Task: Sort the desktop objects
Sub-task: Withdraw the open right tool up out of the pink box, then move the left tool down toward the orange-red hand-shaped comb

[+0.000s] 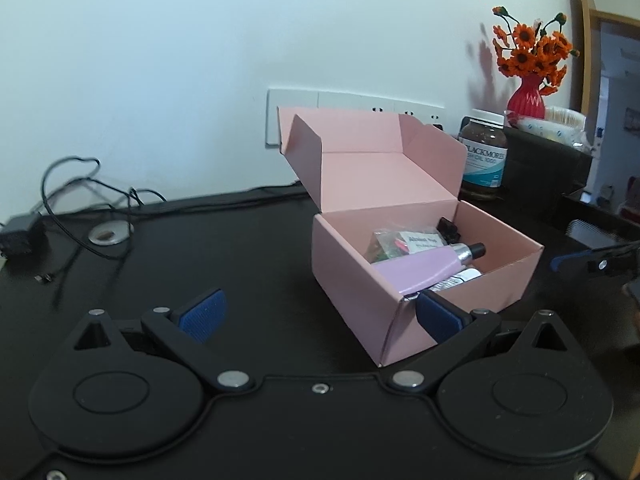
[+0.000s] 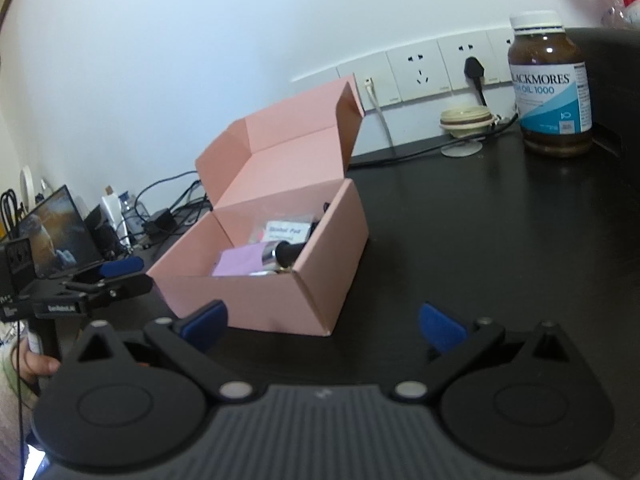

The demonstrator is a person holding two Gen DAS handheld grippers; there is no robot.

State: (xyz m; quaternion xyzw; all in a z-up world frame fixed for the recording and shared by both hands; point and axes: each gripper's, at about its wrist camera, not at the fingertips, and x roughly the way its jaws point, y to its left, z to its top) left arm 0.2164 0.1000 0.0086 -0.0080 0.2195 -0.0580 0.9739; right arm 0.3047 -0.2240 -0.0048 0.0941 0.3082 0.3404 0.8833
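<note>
pink box [image 1: 400,280] mid-bench [image 2: 480,240], lid up, lilac tube [image 1: 416,266] and packets inside | left tongs [image 1: 320,316] released, empty, at near corner | right tongs [image 2: 322,326] released, empty | box likely light, thin card, dents easily: grip lid's front flap
</note>
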